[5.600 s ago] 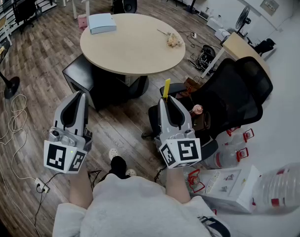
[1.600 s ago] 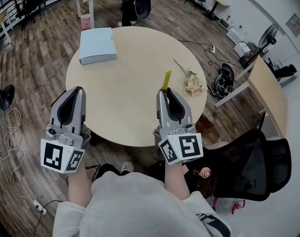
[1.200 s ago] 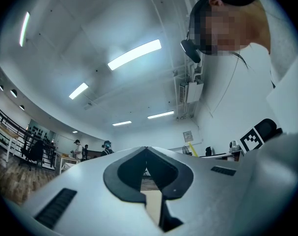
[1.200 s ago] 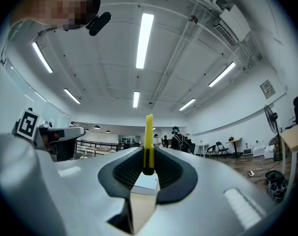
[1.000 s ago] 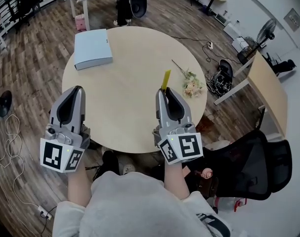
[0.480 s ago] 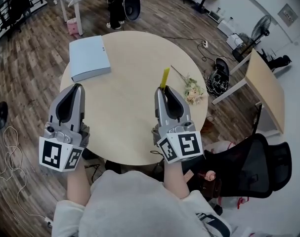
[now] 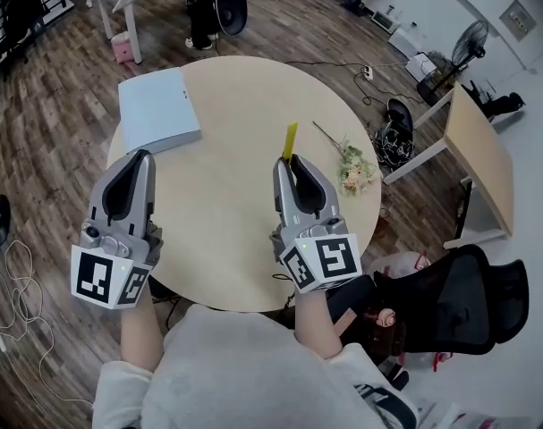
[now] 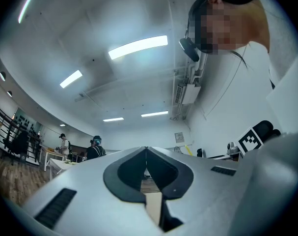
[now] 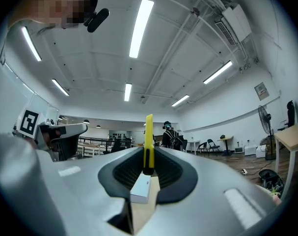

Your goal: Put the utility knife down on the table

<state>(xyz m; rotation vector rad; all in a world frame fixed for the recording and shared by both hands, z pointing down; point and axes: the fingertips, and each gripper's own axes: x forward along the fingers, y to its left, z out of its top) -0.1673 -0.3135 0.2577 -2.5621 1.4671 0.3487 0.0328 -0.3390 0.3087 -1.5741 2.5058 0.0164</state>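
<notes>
right gripper clenched on the yellow utility knife, blade end poking upright above the bench; left gripper closed, empty.

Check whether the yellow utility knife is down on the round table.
Not down: the right gripper clamps the yellow utility knife over the round beige table.
</notes>
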